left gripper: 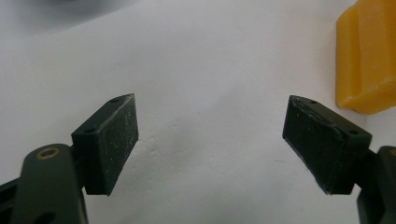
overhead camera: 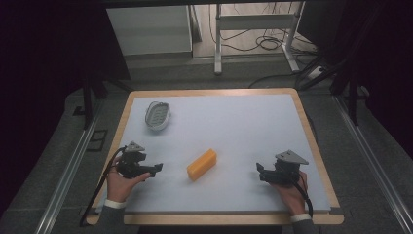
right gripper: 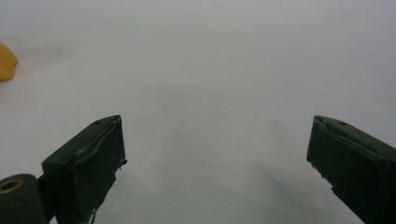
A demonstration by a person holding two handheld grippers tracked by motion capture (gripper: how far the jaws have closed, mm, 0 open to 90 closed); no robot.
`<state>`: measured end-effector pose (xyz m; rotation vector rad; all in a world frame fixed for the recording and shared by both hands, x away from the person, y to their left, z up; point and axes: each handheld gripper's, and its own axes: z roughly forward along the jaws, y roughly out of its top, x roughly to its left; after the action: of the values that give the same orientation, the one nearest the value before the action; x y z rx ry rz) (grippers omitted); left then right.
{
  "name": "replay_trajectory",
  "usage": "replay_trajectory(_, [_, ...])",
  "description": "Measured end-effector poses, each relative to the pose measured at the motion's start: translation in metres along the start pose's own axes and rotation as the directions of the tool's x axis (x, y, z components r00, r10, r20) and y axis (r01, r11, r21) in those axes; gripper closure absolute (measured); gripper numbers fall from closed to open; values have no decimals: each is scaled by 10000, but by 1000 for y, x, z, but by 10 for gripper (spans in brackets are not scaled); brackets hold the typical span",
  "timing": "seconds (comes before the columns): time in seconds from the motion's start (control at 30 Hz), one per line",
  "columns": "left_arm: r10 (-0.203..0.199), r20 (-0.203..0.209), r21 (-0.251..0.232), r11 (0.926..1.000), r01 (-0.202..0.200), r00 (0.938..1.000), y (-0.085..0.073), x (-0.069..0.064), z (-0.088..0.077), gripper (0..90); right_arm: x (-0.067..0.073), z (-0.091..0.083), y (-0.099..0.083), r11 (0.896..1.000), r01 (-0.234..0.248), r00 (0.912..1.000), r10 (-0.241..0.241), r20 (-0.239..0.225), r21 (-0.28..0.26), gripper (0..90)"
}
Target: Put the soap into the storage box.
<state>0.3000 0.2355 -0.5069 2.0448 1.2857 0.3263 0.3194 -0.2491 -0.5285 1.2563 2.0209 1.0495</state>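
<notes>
Yellow-orange rectangular block (overhead camera: pixel 201 165), looks like soap or wax, sits pretty much in the middle of the near half of the pale blue-grey mat (overhead camera: pixel 234 122), lying at a slant with one end pointing up toward the far right. It's flanked by both tools: the left gripper (overhead camera: pixel 157 168) is held low near the mat's left edge, nose aimed at the block with a clear strip of mat between them, and the right gripper (overhead camera: pixel 259 171) is further off on the other side, nearer the right edge, aimed back inward. Both are wide open and holding nothing. In the left gripper view the two black pads (left gripper: pixel 109 142) stand well apart with bare mat between, and the block (left gripper: pixel 366 56) pokes in at the upper right, past the right-hand jaw and not between them. In the right gripper view the jaws are spread too, with just a yellow corner of the block (right gripper: pixel 6 63) at the far left edge. An oval white soap dish with a ridged grey inside (overhead camera: pixel 158 115) sits in the far left part of the mat, well apart from everything. Loads of open mat across the middle and far right. A light wooden border (overhead camera: pixel 311 134) frames the mat all the way round.
</notes>
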Motion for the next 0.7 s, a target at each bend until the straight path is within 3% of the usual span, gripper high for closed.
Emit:
replay_trajectory(0.2, [78,-22,38,10000,-78,10000,0,-1,-1,188,-2,-1,0,9996,-257,9996,258,83,-111,43])
replay_trajectory(0.37, [75,-1,3,10000,-75,10000,2,1,-3,188,2,-5,-2,9984,108,9994,-89,334,-563,64])
replay_trajectory(0.7, [82,137,-17,10000,-82,9999,4,2,-1,188,3,-9,-4,9956,125,9991,-88,406,-925,77])
